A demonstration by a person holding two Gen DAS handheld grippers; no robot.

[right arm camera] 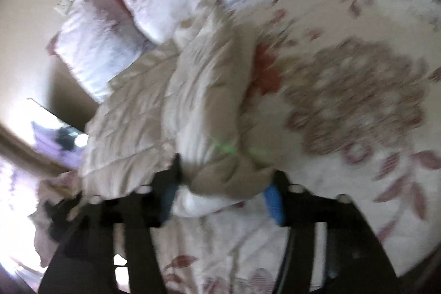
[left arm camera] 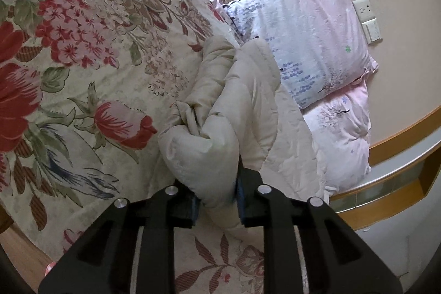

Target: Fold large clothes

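Where left tongs [left arm camera: 216, 194] pinch, cream garment [left arm camera: 220, 112] bunches, puffy, quilted.

Both wrist views look closely down, sharing pillows [left arm camera: 311, 26] and quilt [right arm camera: 209, 90]

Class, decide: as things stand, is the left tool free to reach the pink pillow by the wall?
Probably not yet. The left tool is shut on a bunched fold of the cream quilt, which lies between it and the pink pillow.

Left tongs [left arm camera: 217, 200] and right tongs [right arm camera: 223, 197] clamped.
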